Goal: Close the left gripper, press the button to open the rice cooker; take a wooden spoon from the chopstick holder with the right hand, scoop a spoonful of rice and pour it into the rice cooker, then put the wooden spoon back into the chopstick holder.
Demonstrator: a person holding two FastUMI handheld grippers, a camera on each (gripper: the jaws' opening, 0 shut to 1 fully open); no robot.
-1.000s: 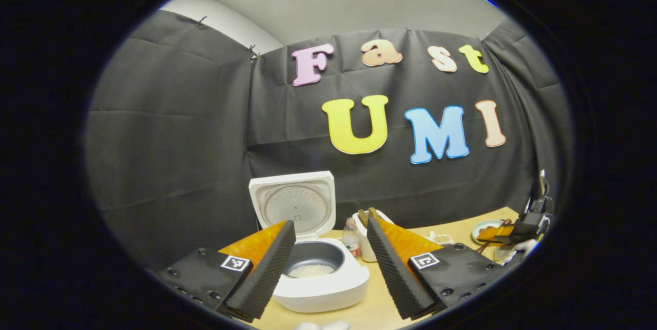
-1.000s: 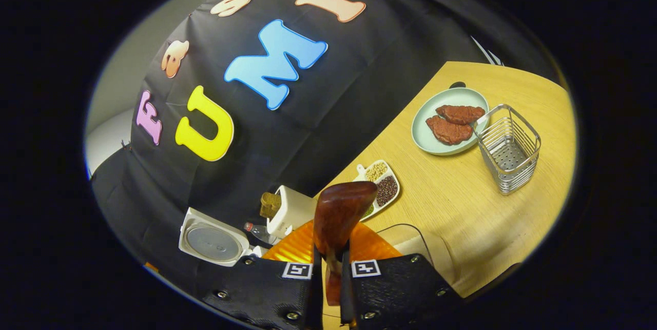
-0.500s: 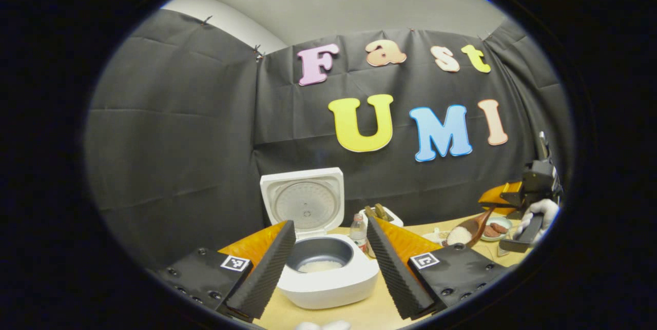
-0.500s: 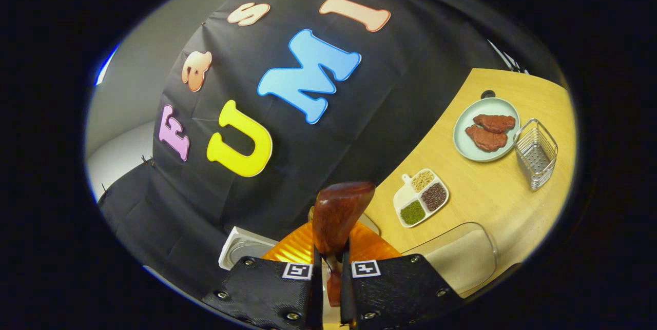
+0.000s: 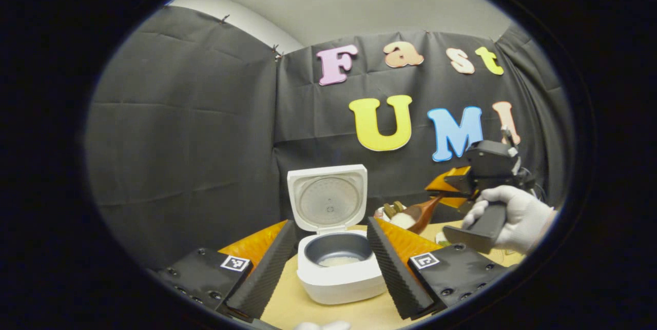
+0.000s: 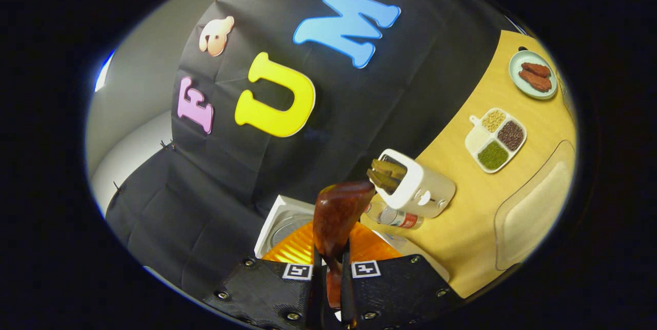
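The white rice cooker (image 5: 341, 281) stands open on the table, lid (image 5: 328, 199) upright, a little rice in its grey pot. My left gripper (image 5: 330, 225) is open, one finger on either side of the cooker and nothing between them. My right gripper (image 5: 445, 192), held by a gloved hand (image 5: 516, 214), is up and to the right of the cooker. It is shut on the handle of the wooden spoon (image 5: 413, 215), whose bowl carries white rice. In the right gripper view the spoon (image 6: 339, 212) sticks out from the shut right gripper (image 6: 331, 278). The white chopstick holder (image 6: 423, 191) stands just beyond it.
A small bottle (image 6: 395, 215) lies beside the chopstick holder. Farther right on the wooden table (image 6: 477, 201) are a divided dish of grains (image 6: 495, 140), a plate with meat (image 6: 534, 76) and a clear container of rice (image 6: 531, 212). Black cloth closes the back.
The right gripper rose from the rice container and carried the loaded spoon left toward the cooker. The left gripper stayed open and swung so the cooker sits centred between its fingers.
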